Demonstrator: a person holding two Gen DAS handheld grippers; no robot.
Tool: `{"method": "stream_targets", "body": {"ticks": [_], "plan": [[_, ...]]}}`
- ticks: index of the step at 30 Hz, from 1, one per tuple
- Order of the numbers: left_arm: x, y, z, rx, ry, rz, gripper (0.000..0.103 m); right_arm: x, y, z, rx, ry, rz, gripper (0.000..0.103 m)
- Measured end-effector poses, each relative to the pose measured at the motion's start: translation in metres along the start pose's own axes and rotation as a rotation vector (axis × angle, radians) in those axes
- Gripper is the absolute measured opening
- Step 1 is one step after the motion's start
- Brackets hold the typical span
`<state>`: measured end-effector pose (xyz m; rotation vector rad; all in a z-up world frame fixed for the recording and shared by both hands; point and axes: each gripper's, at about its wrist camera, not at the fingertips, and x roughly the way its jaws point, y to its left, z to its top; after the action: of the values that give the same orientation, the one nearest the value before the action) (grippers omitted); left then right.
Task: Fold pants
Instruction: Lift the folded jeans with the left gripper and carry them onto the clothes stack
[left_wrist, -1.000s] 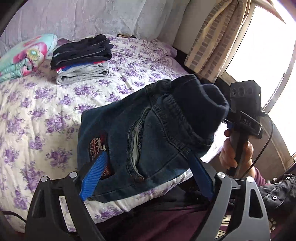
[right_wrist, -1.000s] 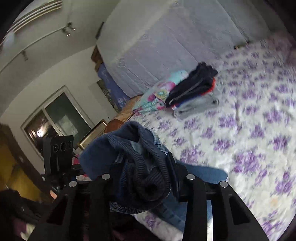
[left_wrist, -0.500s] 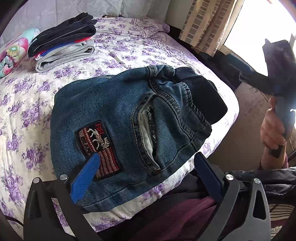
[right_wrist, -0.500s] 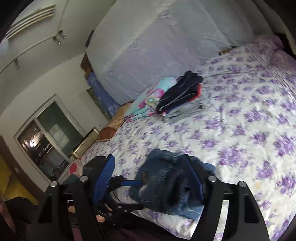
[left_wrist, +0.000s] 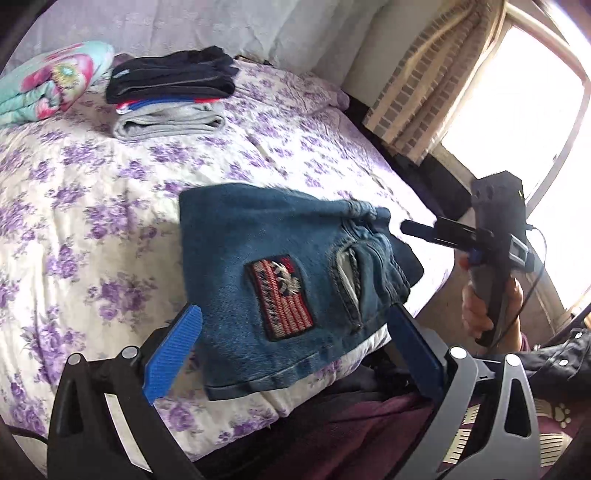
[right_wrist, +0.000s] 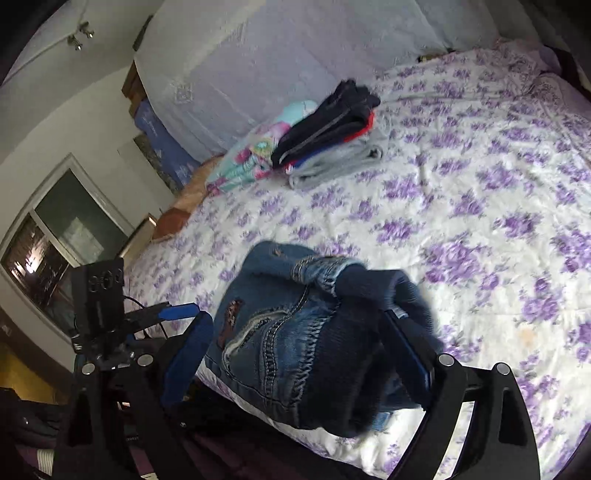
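Left tongs (left_wrist: 291, 343): jaws spread wide, nothing pinched; the blue pads sit at either side of the near hem of the jeans without pressing on it.
Right tongs (right_wrist: 295, 354): jaws still opening to full width; the dark ribbed waistband lies between them, but the pads do not clamp it.
Jeans (left_wrist: 288, 280): folded into a compact packet at the near edge of the bed, red striped patch (left_wrist: 281, 297) facing up, waistband end turned toward the window side and slightly overhanging the mattress edge.
Bed (left_wrist: 92, 192): white cover with purple flowers carries the jeans; near the headboard, well apart from them, lies a stack of folded clothes (left_wrist: 170, 96) beside a bright floral bundle (left_wrist: 48, 81).
Step in hand: release after the fold; this pair looks done, or close to it.
Next move: probably regrip the packet from both sides and carry it to the stack, or press the bulky waistband flat first; either needs both tongs to close evenly so the fold does not spring apart.
Left hand pose: tool angled down toward the bed, low over the near hem.
Right hand (left_wrist: 480, 306): wrapped round the tool's handle off the bed's corner, tool tilted down toward the waistband.
Risk: the thick waistband may unroll.
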<state>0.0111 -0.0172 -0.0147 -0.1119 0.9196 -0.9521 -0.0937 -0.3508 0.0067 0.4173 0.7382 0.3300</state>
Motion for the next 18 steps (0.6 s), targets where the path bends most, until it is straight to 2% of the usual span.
{"method": "stream_targets", "body": {"ticks": [2, 4, 6, 9, 10, 11, 12, 15, 18], "plan": [[-0.005, 0.03, 0.002, -0.095, -0.007, -0.005, 0.098, -0.021, -0.008, -0.001, 0.016, -0.028, -0.085, 0.1], [0.009, 0.055, 0.001, -0.184, 0.021, -0.048, 0.098, -0.02, -0.028, -0.009, 0.075, 0.044, -0.139, 0.1], [0.028, 0.07, 0.001, -0.235, 0.043, -0.101, 0.098, -0.007, -0.053, -0.022, 0.154, 0.083, -0.098, 0.1], [0.063, 0.069, 0.006, -0.221, 0.076, -0.171, 0.098, 0.015, -0.077, -0.038, 0.227, 0.079, -0.017, 0.1], [0.077, 0.069, 0.008, -0.221, 0.1, -0.184, 0.098, 0.034, -0.088, -0.044, 0.294, 0.102, 0.087, 0.1], [0.09, 0.069, 0.008, -0.232, 0.122, -0.186, 0.098, 0.034, -0.088, -0.044, 0.294, 0.102, 0.087, 0.1], [0.101, 0.069, 0.008, -0.243, 0.142, -0.191, 0.098, 0.044, -0.09, -0.045, 0.313, 0.111, 0.131, 0.1], [0.112, 0.056, 0.014, -0.196, 0.145, -0.189, 0.099, 0.073, -0.081, -0.036, 0.297, 0.157, 0.223, 0.1], [0.119, 0.05, 0.013, -0.179, 0.149, -0.161, 0.099, 0.102, -0.065, -0.025, 0.248, 0.22, 0.163, 0.1]]}}
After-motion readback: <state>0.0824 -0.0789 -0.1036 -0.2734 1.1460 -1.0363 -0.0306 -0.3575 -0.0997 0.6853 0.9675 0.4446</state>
